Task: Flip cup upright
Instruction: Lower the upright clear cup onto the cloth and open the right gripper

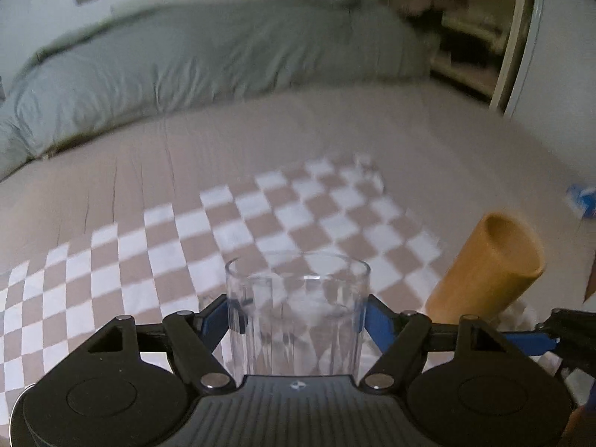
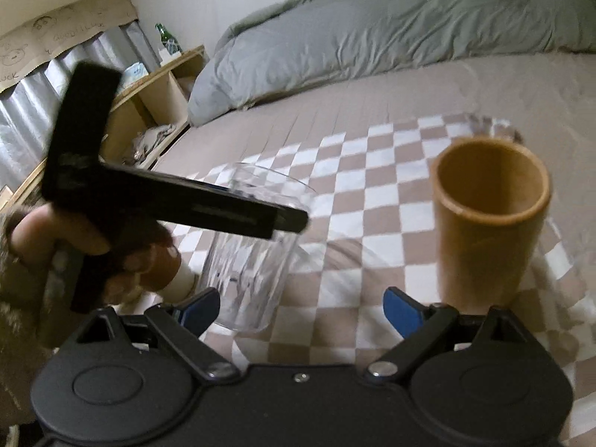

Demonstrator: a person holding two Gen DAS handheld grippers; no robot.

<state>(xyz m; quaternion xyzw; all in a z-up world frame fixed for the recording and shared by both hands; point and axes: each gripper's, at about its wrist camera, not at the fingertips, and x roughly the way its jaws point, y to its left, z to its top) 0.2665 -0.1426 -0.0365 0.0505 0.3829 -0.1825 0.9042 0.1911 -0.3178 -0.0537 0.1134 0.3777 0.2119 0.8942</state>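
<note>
A clear ribbed plastic cup (image 1: 298,309) stands mouth up between the blue pads of my left gripper (image 1: 298,318), which is shut on it over the checkered cloth (image 1: 223,231). The same cup (image 2: 253,260) shows in the right wrist view with the left gripper's black body across it. A tan wooden cup (image 2: 488,219) stands upright on the cloth, mouth up, to the right; in the left wrist view it (image 1: 488,272) appears at the right. My right gripper (image 2: 301,309) is open and empty, low in front of both cups.
A grey duvet (image 1: 205,59) lies across the far side of the bed. A wooden shelf (image 2: 156,93) with a green bottle (image 2: 164,35) stands left of the bed. A second clear glass object (image 2: 491,126) sits behind the wooden cup. A blue item (image 1: 581,197) lies at far right.
</note>
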